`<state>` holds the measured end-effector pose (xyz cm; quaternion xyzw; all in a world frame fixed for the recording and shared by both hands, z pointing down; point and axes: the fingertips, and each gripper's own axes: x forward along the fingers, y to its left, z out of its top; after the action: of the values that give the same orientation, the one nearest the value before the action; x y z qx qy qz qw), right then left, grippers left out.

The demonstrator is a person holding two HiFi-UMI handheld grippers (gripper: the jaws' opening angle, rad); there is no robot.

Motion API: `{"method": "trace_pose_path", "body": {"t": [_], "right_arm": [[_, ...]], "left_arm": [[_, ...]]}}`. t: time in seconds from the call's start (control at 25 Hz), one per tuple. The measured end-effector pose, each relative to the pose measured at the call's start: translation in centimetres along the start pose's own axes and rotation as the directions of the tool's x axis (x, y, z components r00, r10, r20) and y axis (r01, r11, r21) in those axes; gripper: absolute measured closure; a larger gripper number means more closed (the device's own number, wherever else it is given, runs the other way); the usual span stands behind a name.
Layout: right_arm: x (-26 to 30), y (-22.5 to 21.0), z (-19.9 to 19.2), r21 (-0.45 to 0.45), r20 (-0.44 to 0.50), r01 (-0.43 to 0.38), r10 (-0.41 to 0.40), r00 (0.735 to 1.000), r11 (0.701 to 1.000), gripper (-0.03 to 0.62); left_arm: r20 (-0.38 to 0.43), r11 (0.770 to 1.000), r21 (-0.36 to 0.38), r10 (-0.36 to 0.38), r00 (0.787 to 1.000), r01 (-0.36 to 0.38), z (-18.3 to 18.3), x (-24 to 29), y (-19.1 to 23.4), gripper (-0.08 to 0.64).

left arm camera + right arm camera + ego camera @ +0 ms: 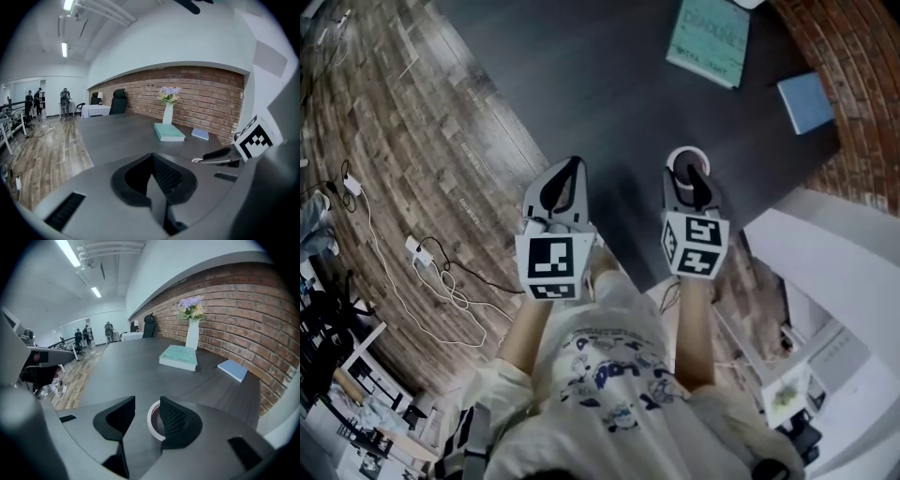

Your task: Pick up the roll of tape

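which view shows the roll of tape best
The right gripper view: the roll of tape sits close between the jaws of the right tool, part hidden by one. The head view shows its rim small; the left gripper view only a sliver.

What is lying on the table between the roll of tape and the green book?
Nothing. The right gripper view shows only bare dark table between the roll of tape and the green book. The head view agrees.
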<state>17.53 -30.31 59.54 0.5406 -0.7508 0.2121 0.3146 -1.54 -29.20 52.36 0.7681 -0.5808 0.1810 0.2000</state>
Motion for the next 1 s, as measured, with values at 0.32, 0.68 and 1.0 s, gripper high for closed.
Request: {"method": "trace_pose_path", "body": {"t": [0.32, 0.68, 1.0], "right_arm": [[2.2, -0.5, -2.3, -0.032, -0.107, -0.002, -0.001, 0.994, 0.999, 0.433], [3.8, -0.3, -3.9, -0.053, -0.191, -0.023, 0.012, 0.982, 0.998, 0.449], [4.0, -0.3, -5.1, -0.082, -0.264, -0.034, 0.011, 0.964, 0.996, 0.526]], "left_arm": [[-0.044, 1.000, -0.022, -0.006, 0.999, 0.005, -1.9, 1.4, -0.2, 0.558], [-0.079, 1.000, -0.029, -0.006, 0.997, 0.004, -3.2, 2.1, 0.1, 0.557], [-0.094, 0.999, -0.041, 0.002, 0.996, -0.006, -4.0, 2.2, 0.4, 0.557]]}}
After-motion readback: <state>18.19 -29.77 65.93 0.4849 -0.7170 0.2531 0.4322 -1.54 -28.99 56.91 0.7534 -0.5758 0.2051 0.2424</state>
